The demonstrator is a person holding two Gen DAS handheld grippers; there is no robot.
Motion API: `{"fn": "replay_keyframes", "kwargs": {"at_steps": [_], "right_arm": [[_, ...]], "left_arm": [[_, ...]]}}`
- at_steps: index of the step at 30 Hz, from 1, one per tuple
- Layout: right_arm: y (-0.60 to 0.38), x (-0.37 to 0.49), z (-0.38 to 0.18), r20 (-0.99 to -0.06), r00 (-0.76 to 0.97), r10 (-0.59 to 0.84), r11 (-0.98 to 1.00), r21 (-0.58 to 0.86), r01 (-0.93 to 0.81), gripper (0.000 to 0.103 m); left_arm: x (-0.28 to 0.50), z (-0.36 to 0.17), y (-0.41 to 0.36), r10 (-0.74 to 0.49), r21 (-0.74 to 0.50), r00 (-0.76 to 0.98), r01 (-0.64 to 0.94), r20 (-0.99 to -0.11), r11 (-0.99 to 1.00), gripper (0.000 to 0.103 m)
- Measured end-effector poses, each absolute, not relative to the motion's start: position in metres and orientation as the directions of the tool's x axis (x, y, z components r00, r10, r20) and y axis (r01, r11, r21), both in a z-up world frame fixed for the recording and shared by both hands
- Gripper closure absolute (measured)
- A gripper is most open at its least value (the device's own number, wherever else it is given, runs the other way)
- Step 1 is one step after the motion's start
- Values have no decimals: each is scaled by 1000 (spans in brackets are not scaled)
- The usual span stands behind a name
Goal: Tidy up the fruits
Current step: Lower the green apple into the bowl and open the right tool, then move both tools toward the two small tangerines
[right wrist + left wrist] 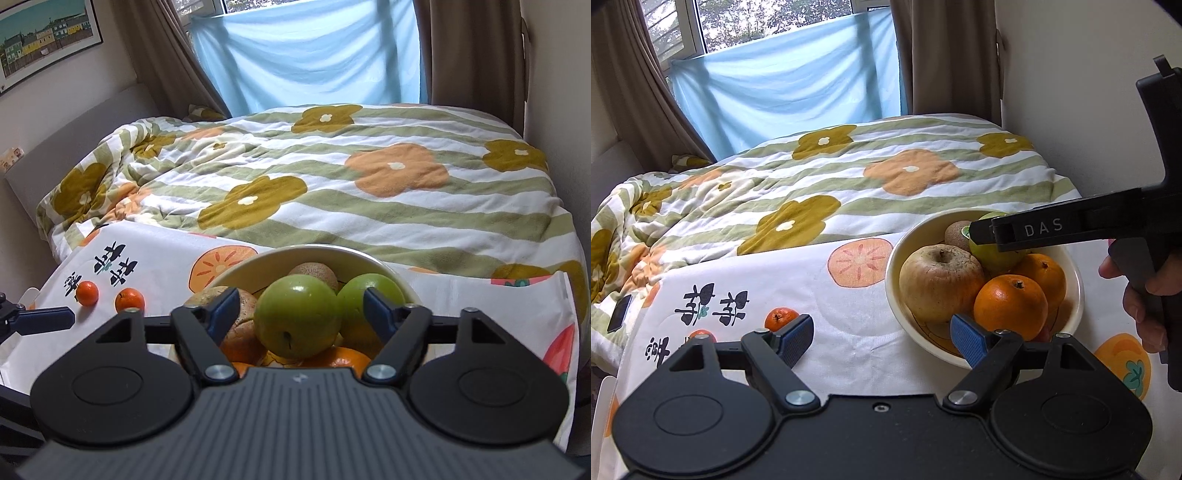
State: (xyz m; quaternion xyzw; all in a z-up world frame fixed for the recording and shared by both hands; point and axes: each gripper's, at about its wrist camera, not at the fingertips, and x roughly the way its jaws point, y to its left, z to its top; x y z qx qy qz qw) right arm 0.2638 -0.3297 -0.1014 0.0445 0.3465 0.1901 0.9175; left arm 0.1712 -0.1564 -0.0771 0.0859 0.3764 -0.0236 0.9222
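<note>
A cream bowl (897, 295) on the printed cloth holds a yellow-brown apple (940, 282), two oranges (1010, 306), a kiwi (956, 234) and green apples (299, 317). My left gripper (882, 339) is open and empty, low over the cloth left of the bowl. Two small tangerines lie on the cloth: one (781, 319) shows behind its left finger, both (87, 292) (129, 300) show in the right wrist view. My right gripper (299, 312) is open over the bowl, its fingers either side of a green apple without gripping it. It also shows in the left wrist view (982, 232).
The bowl stands on a white cloth with persimmon prints (857, 262), laid at the foot of a bed with a flowered quilt (849, 177). A dark phone (618, 314) lies on the quilt at the left. Curtains and a window are behind.
</note>
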Motion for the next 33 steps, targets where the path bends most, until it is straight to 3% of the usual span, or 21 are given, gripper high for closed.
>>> {"fn": "replay_keyframes", "kwargs": {"at_steps": [33], "right_arm": [[-277,161,-27,-624,693,360,931,199,-305,1]], "left_arm": [[88,-25,-91,101,111,782,-41,-615,993,18]]}}
